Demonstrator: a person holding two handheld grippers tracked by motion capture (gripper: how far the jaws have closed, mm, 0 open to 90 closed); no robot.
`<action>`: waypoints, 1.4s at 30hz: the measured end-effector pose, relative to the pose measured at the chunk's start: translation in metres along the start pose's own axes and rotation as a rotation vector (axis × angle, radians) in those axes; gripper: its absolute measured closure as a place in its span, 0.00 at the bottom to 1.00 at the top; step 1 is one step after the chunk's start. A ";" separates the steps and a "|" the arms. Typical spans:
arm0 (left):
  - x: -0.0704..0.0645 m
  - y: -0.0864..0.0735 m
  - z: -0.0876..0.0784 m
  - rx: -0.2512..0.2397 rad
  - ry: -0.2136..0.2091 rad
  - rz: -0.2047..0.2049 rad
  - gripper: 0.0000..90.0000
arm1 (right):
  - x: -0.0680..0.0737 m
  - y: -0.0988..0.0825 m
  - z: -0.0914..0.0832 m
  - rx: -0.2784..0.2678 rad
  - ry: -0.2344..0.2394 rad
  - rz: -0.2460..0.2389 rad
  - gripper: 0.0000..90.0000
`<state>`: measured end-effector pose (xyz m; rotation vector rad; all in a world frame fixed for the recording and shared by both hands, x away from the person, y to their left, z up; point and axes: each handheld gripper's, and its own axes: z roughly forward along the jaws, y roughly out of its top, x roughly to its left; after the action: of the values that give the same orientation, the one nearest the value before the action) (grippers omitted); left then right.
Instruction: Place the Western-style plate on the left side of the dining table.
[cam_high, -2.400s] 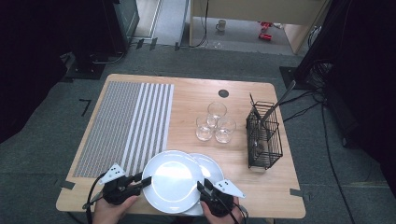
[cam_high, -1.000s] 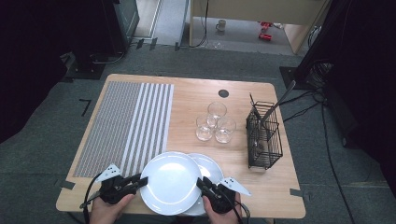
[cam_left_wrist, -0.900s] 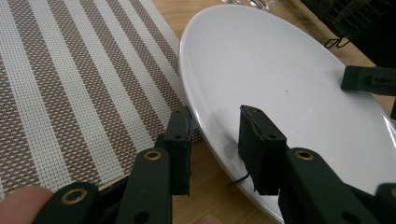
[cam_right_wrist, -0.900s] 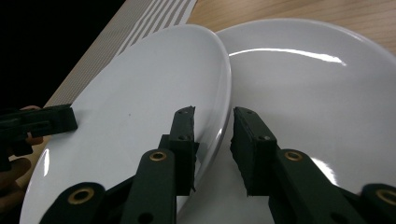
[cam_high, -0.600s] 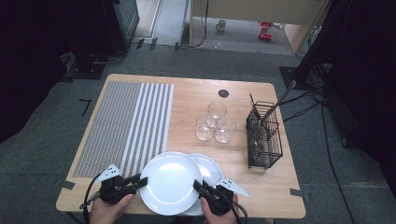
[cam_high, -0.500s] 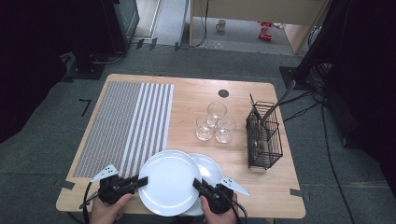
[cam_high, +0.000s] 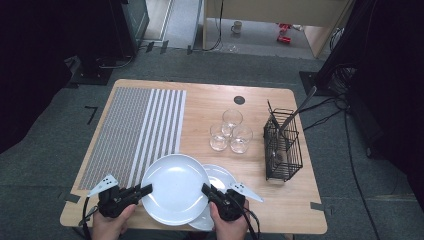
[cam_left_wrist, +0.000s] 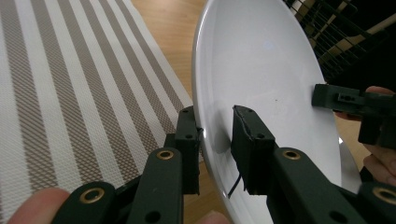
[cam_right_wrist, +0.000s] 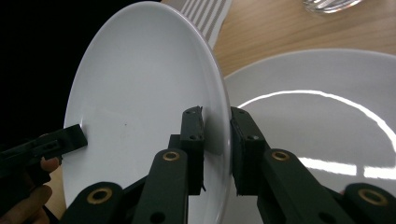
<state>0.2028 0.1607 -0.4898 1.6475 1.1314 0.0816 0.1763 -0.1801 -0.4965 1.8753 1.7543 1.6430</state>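
Observation:
A white plate (cam_high: 175, 187) (cam_left_wrist: 261, 60) (cam_right_wrist: 140, 93) is held between both grippers near the table's front edge, partly over a second white plate (cam_high: 222, 175) (cam_right_wrist: 317, 121) lying on the wood. My left gripper (cam_high: 147, 189) (cam_left_wrist: 217, 126) clamps the top plate's left rim, one pad under it and one on its face. On the opposite rim my right gripper (cam_high: 205, 189) (cam_right_wrist: 215, 126) is shut the same way. Both pairs of jaws have just been closing, with the rim between them. Each gripper view shows the other gripper's jaw on the far rim.
A grey-and-white striped placemat (cam_high: 135, 130) covers the table's left half. Three empty glasses (cam_high: 230, 132) stand together in the middle. A black wire cutlery basket (cam_high: 282, 145) with utensils stands at the right. The wooden table (cam_high: 210, 100) ends just behind both hands.
The top plate has shifted slightly left with both grippers, so a little more of the lower plate shows at the right. The hands have barely moved.

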 end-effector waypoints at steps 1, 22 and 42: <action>0.001 0.001 -0.002 -0.008 0.002 -0.005 0.82 | 0.002 0.002 0.001 0.001 0.008 -0.007 0.87; 0.024 0.029 -0.035 -0.114 0.041 -0.046 0.82 | 0.037 0.037 0.031 -0.001 0.151 -0.077 0.91; 0.044 0.060 -0.034 -0.115 0.089 -0.015 0.84 | 0.046 0.066 0.074 0.033 0.144 -0.092 0.87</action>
<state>0.2454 0.2180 -0.4494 1.5453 1.1844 0.2083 0.2621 -0.1255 -0.4545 1.7000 1.9027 1.7658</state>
